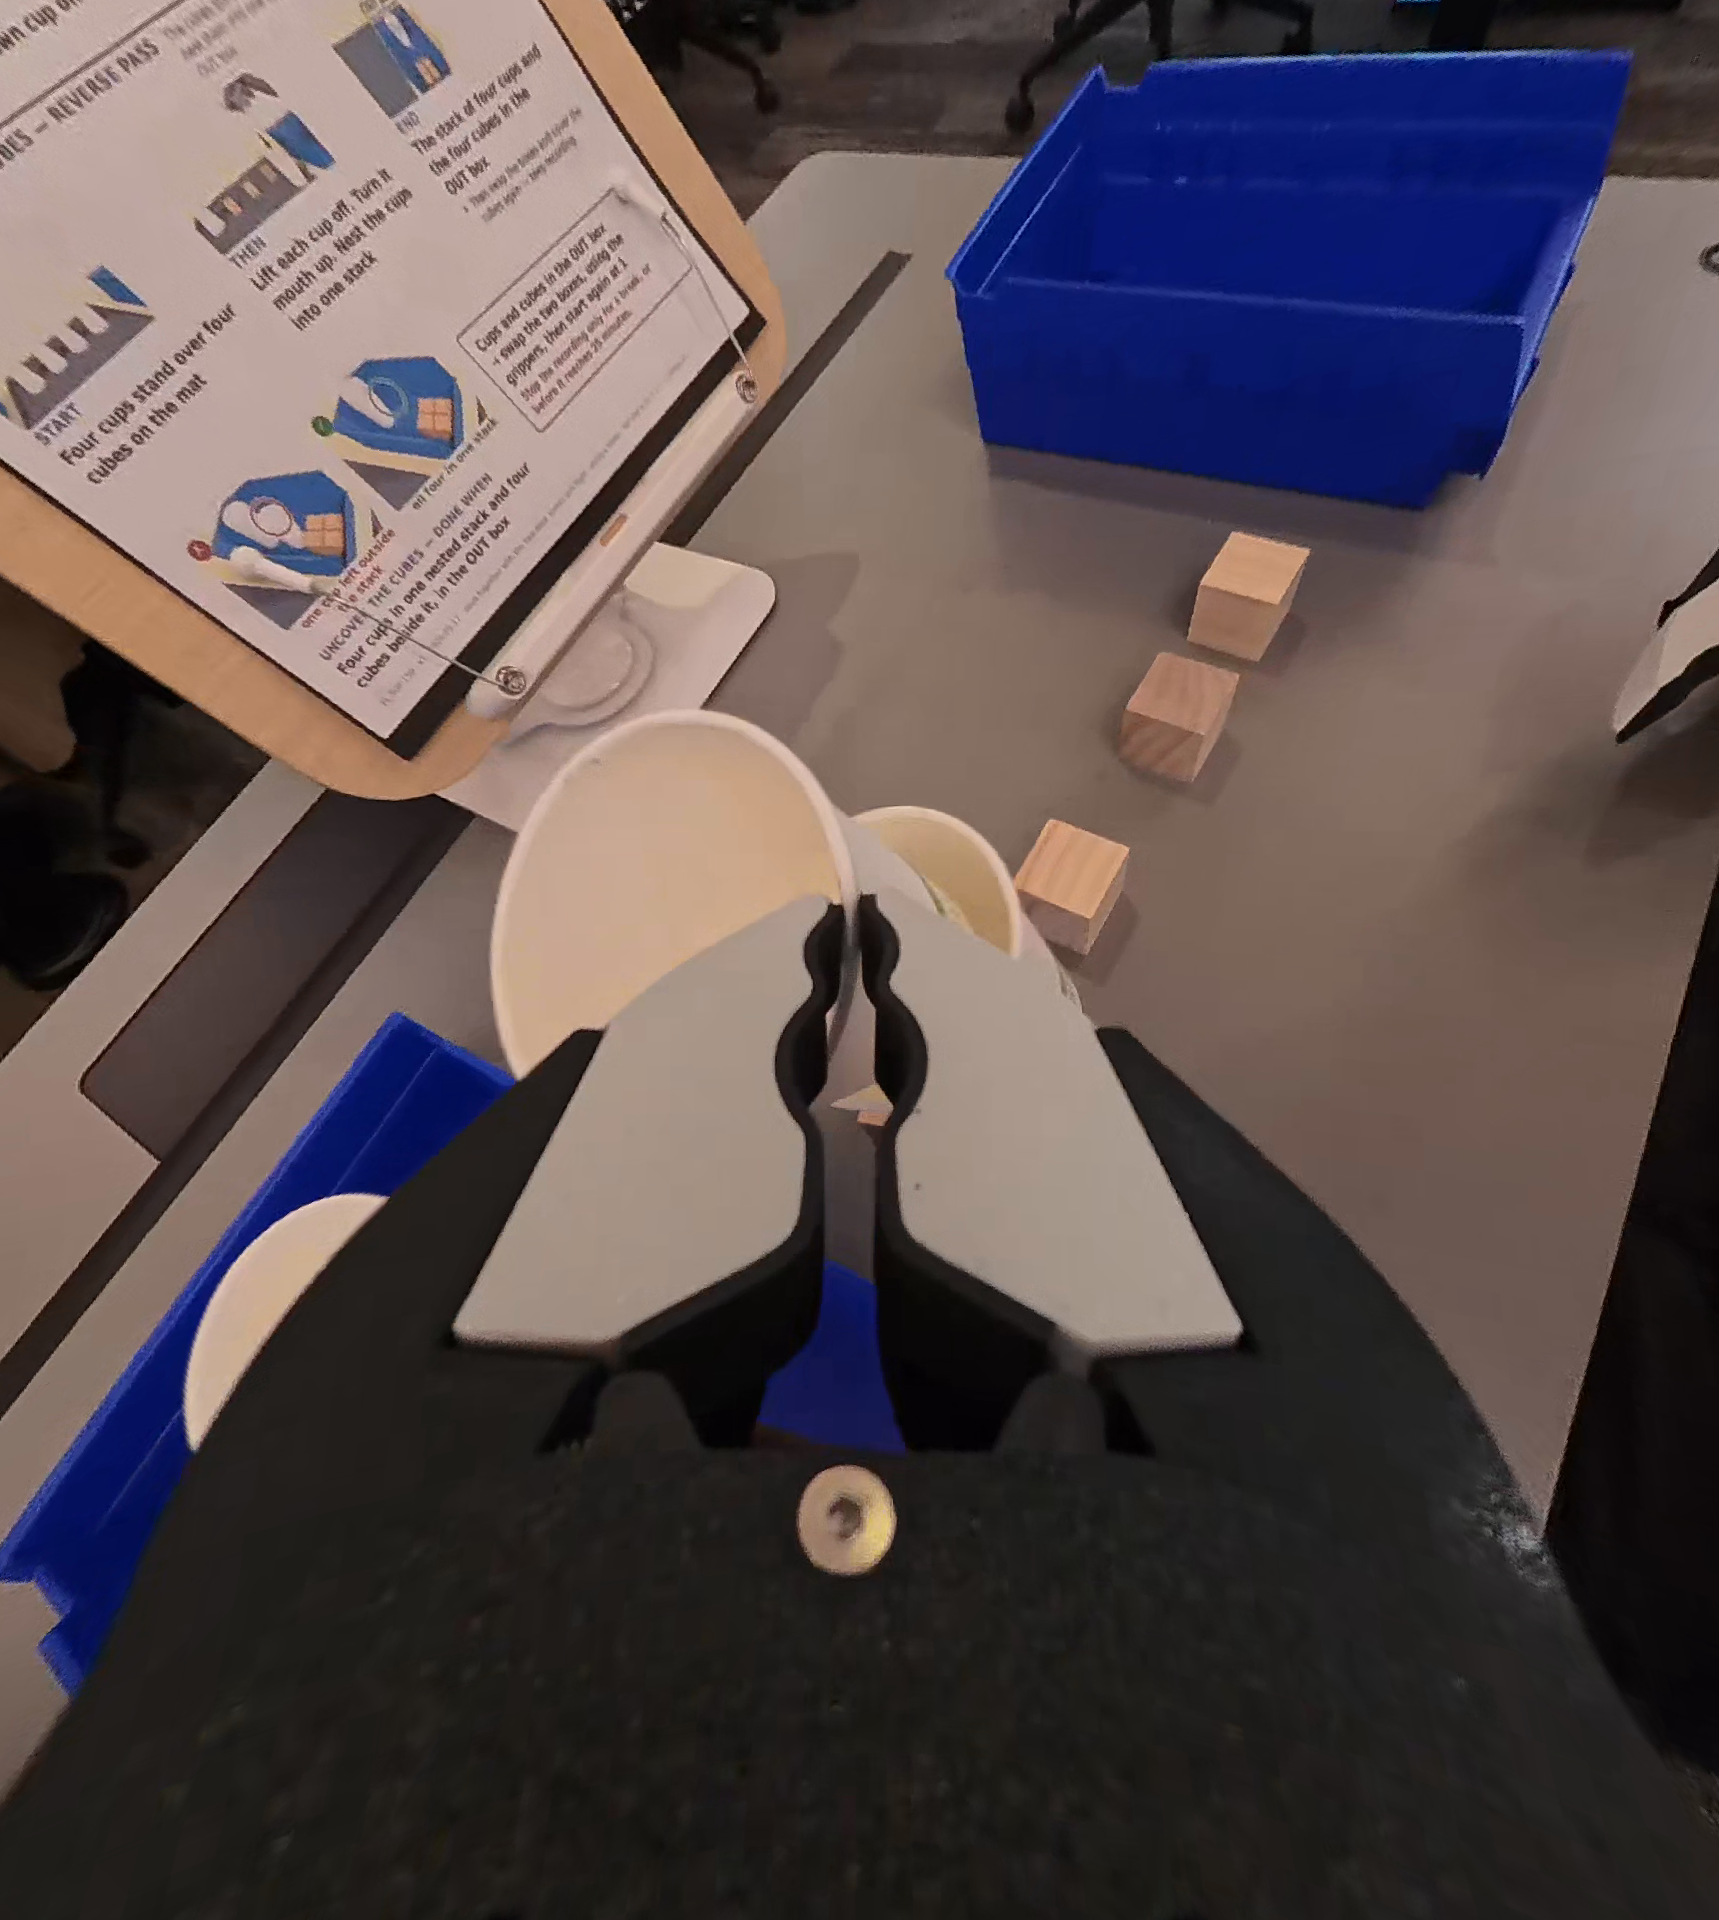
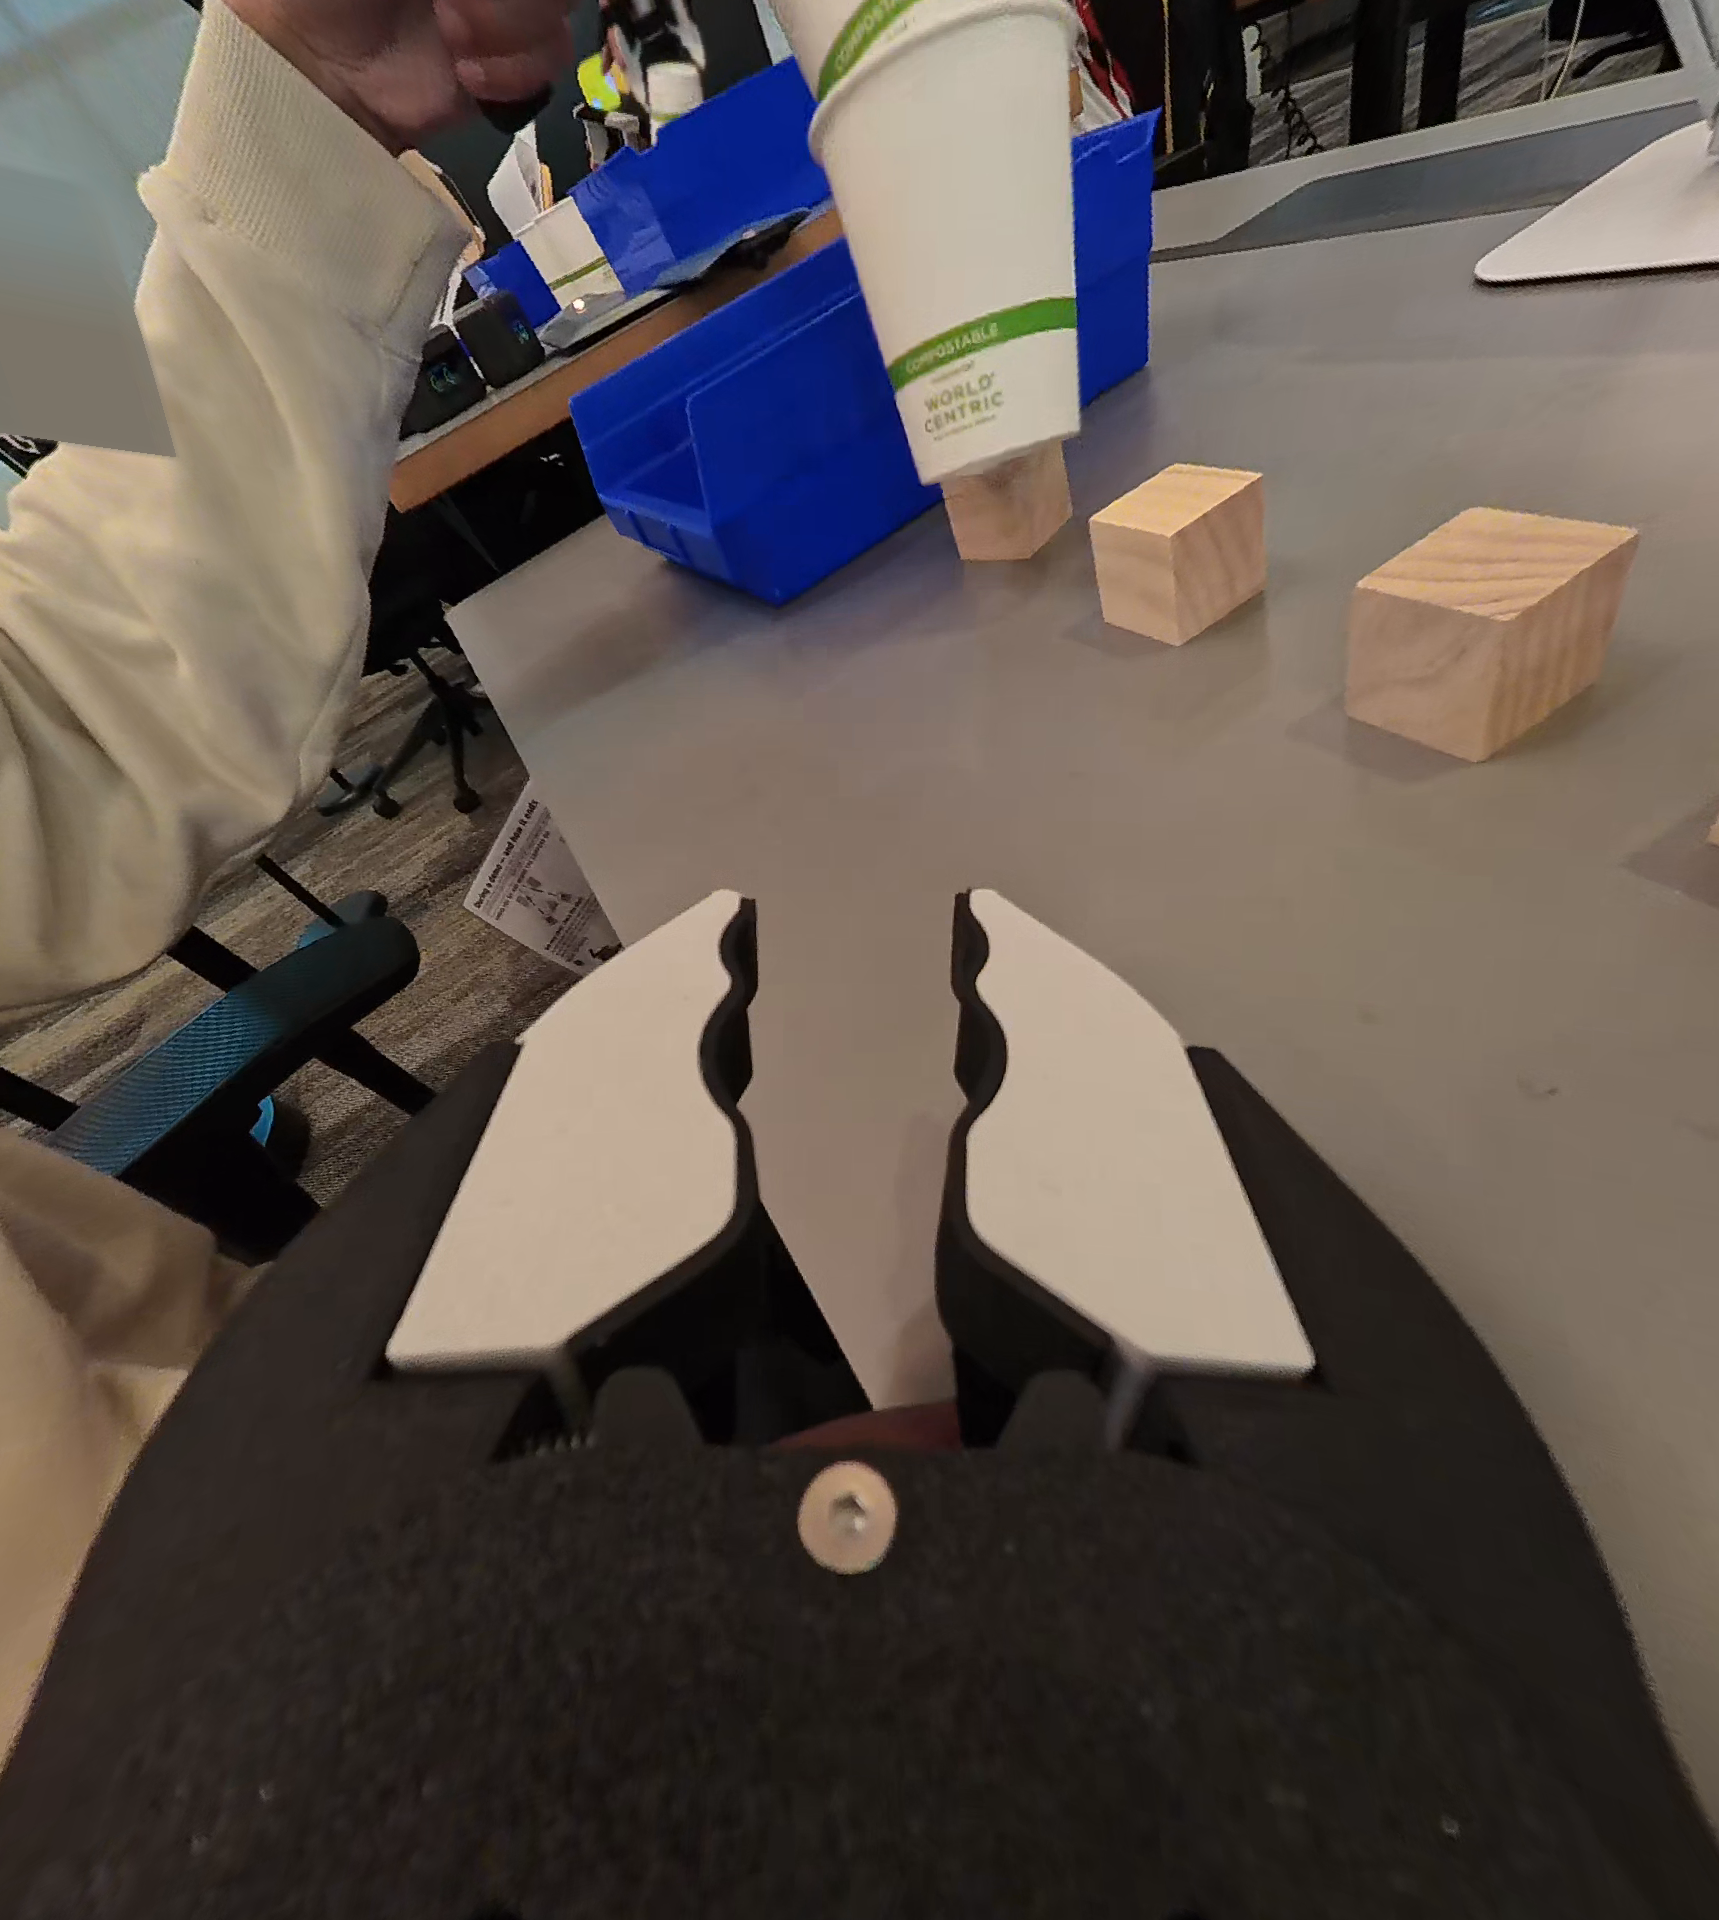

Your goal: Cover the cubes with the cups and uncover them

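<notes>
Here left gripper pinches cup rim.

White paper cup with green band, held upright above the table, hiding part of one wooden cube. Three more pale wooden cubes in a row beside it, uncovered.

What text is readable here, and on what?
I won't quote writing; it stands here:
Instruction sheet on tilted board: headings and captions, legible.
White cup in left gripper: green band and print, legible.
Leaflet: too small.
Cubes, blue bin: none.
</notes>
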Motion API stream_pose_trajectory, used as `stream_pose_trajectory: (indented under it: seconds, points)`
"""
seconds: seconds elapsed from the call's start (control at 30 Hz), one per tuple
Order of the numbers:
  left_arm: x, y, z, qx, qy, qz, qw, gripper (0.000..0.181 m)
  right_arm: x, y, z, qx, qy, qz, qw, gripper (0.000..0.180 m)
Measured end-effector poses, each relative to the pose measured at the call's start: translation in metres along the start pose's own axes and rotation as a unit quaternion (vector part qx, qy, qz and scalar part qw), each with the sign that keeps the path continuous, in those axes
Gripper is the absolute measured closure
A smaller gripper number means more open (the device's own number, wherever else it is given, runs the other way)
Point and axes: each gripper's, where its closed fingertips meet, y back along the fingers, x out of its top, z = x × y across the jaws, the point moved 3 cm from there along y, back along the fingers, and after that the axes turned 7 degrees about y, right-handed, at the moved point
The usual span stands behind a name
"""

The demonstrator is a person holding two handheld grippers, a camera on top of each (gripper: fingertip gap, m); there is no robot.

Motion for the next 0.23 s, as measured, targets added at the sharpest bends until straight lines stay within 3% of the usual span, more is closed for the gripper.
stream_pose_trajectory:
  seconds: [0.23]
  points:
    - [0.0060,0.0050,0.0031,0.010,-0.019,-0.011,1.000,0.178,-0.0021,0.0045,0.0015,-0.004,-0.003,0.000,1.000,0.144]
